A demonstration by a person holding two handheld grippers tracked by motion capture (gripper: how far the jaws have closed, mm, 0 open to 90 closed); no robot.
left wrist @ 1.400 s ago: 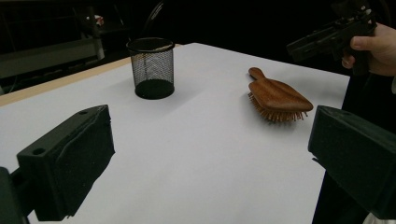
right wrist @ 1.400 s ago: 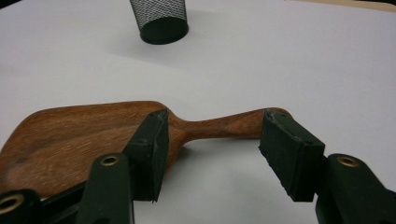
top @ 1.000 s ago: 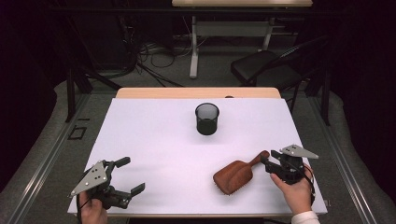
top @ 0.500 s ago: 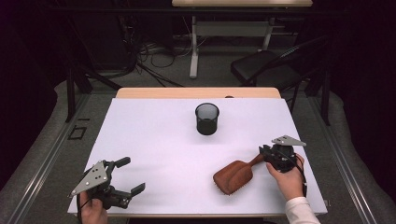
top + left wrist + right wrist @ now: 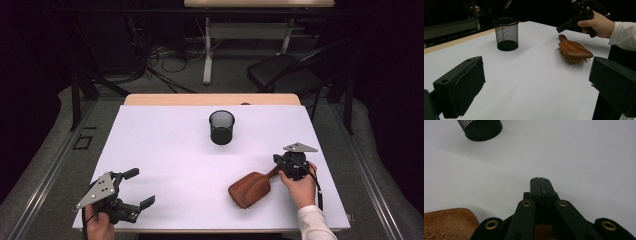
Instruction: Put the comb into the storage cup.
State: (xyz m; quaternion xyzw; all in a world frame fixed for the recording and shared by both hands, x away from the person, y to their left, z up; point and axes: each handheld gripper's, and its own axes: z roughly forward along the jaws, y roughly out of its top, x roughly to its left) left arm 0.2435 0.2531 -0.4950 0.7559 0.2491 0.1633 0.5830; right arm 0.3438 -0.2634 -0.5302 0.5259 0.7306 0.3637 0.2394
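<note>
Right gripper point(image 5: 276, 159) jaws have just been closing and now sit pressed tip to tip, nothing between them. In the right gripper view we see only a sliver of wood under the linkage. The brush point(image 5: 250, 189) lies bristles-down on the table's point(image 5: 165, 150) near right part. Its long axis runs diagonally: head near-left, handle far-right, ending just below the right gripper. So the handle is under the tool, not in it; we'd reopen and drop onto it. Left gripper point(image 5: 140, 187) is spread wide and empty at the near-left corner, well away. The cup point(image 5: 221, 127) stands far-left of the brush.
</note>
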